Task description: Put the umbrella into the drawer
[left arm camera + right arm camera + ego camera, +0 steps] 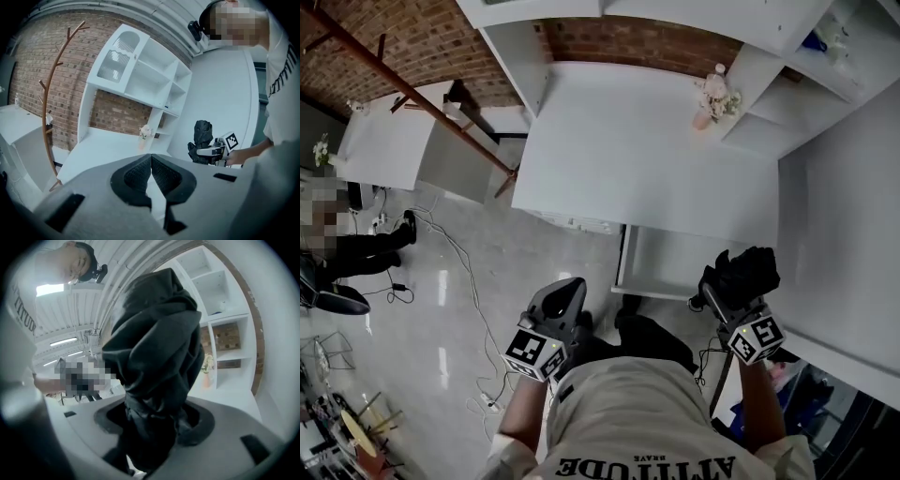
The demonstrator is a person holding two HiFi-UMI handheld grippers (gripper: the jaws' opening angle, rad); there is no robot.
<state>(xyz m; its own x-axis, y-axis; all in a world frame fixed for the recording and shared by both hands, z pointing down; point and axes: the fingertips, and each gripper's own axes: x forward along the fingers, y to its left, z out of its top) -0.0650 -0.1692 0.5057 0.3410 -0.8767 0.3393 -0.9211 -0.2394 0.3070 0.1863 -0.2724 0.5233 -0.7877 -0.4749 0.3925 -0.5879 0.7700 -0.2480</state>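
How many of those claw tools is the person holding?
2. The left gripper, low left in the head view, has its jaws shut on nothing. The right gripper, low right, clamps a black umbrella. No other shows.

Head view: light is even, cool and moderately bright. The white tabletop (647,141) reads clean, without blown highlights. The glossy floor (478,253) carries short glare streaks, and a soft shadow lies beneath the tabletop edge.

Both gripper views: heavy fisheye bending of straight lines, with black vignetting at the corners.

Left gripper view: the near jaws are slightly soft; the brick wall (28,84) is sharp.

Right gripper view: the ceiling strip lights (63,341) are bright. The umbrella (154,357) is backlit, with its folds nearly lost in shadow.
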